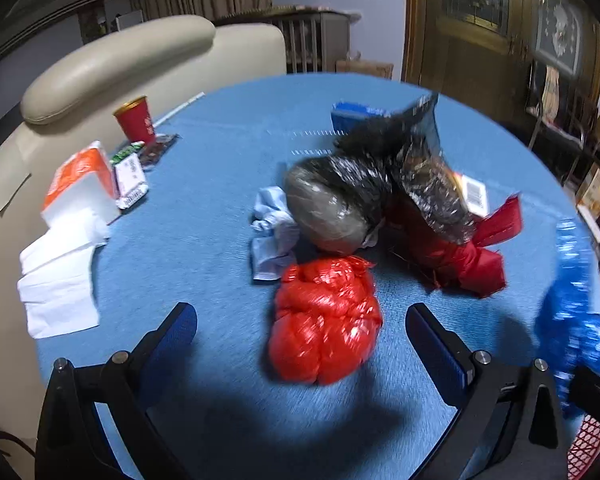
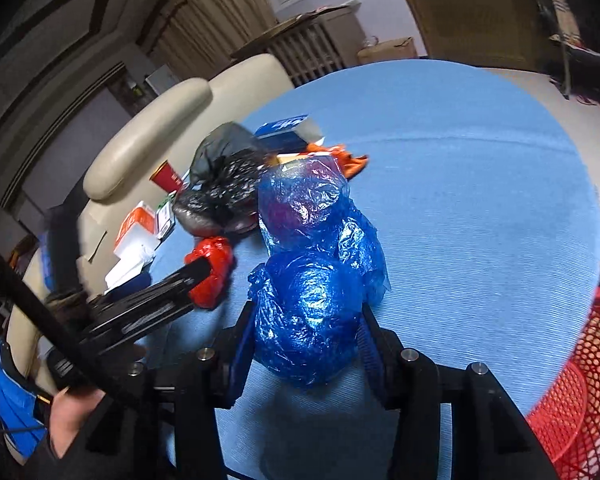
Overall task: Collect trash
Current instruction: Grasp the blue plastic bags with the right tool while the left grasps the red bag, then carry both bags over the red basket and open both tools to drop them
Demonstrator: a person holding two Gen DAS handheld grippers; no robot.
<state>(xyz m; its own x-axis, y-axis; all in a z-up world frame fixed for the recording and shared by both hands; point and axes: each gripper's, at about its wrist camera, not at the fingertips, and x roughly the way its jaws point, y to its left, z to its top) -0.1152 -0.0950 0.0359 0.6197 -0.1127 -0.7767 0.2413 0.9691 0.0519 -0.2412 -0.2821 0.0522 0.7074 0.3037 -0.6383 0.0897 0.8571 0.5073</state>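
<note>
Right gripper [image 2: 306, 332] clamps the crinkly blue plastic bag [image 2: 312, 280]. Left gripper [image 1: 300, 340], spread wide and empty, hovers at the crumpled red plastic bag [image 1: 324, 320]. Risk: slippery film could slide free.

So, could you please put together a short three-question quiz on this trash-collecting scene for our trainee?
1. True or false: the right gripper is shut on the blue plastic bag.
2. Which piece of trash lies between the open fingers of the left gripper? A) the black plastic bag B) the red plastic bag C) the red paper cup
3. Fill in: at the table's right edge, the right wrist view shows a red mesh ____.

Key: 1 true; 2 B; 3 basket.
</note>
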